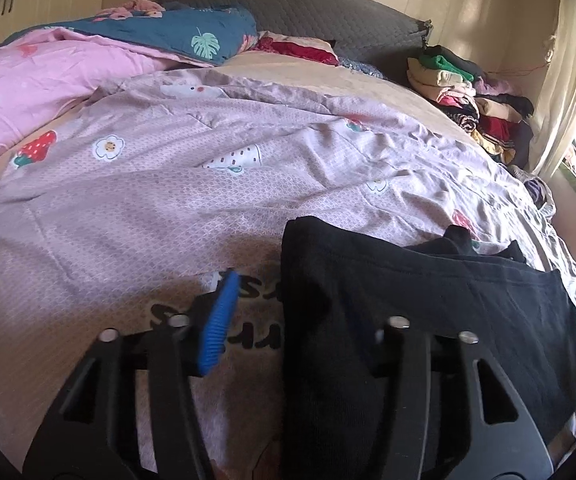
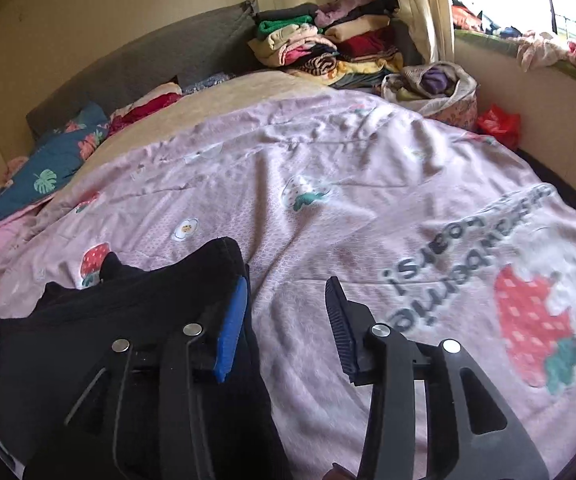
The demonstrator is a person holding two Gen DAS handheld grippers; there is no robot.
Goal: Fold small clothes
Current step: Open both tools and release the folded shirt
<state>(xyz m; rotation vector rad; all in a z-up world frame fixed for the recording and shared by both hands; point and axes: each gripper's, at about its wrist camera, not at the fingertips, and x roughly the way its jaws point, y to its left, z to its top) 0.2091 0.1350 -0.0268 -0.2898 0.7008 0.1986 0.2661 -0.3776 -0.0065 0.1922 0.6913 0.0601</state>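
Left tool (image 1: 288,316) and right tool (image 2: 288,320) gape over black garment (image 1: 408,300); bedspread (image 1: 147,208) beyond lies bare.

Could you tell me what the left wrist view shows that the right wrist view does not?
Only the left wrist view shows the plain pink quilt at the far left of the bed and the left tool, open, its right finger hidden behind the black garment.

Only the right wrist view shows the red bag, the window ledge with clothes on it, and the right tool, open, with the garment's edge by its blue pad.

Both show the black garment, the strawberry-print bedspread, the blue leaf-print quilt and the clothes pile.
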